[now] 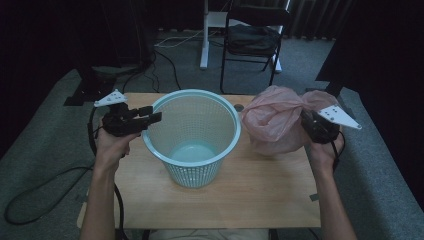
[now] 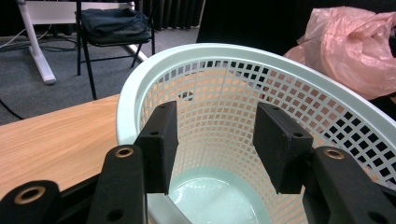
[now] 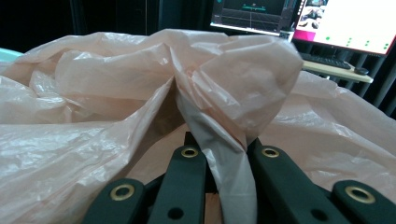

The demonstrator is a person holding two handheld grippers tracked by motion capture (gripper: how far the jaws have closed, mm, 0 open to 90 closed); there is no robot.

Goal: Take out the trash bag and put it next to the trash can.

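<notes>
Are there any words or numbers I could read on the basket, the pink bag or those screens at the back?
Basket: no words or numbers on it.
Pink bag: plain, no print to be seen.
Screens behind the bag, in the right gripper view: there are lines and dots on them, but any writing is too small and blurred to read.
So nothing here can be read.

No lettering, label, brand or number can be read anywhere. Two lit monitor screens (image 3: pixel 299 21) at one o'clock in the right gripper view carry graphics and coloured marks too small to make out.
</notes>
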